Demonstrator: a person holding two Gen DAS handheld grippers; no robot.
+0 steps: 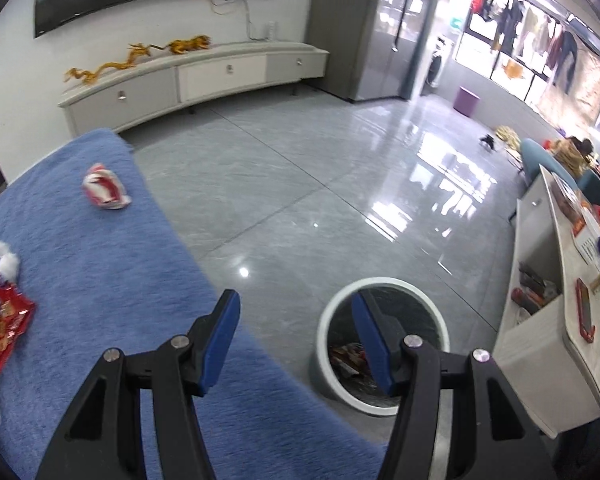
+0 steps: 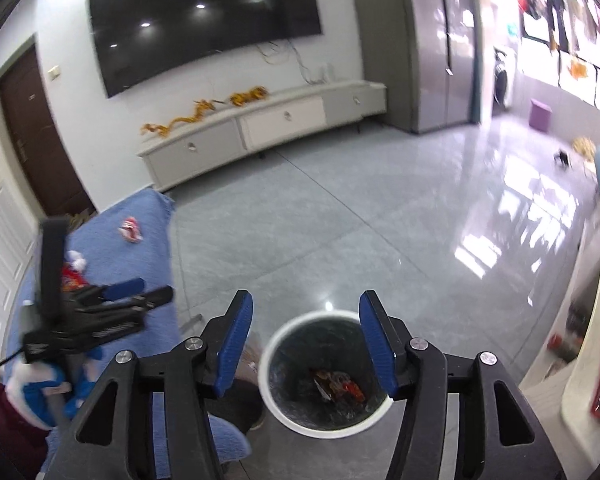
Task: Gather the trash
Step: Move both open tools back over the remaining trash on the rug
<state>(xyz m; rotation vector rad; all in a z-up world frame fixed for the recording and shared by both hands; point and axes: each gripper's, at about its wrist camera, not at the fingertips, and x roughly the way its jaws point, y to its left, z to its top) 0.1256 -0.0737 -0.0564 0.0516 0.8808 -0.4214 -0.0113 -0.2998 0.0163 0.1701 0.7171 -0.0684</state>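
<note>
Your right gripper [image 2: 306,340] hangs above the round white waste bin [image 2: 265,364] with the dark liner, its blue pads spread apart and nothing between them. Down in the bin lie crumpled red and orange wrappers [image 2: 338,390], shiny and creased. Your left gripper [image 1: 296,340] is released too, its blue-padded fingers [image 1: 220,336] apart and empty, over the edge of the blue towel-covered worktop [image 1: 100,288]. On that blue cloth the trash still to be picked up is spread out: a crushed red-and-white packet [image 1: 105,192] lies alone toward the far end, and a flat glossy red snack bag with gold print [image 1: 2,320] sits at the left edge, just beside a wad of white tissue [image 1: 4,258].
</note>
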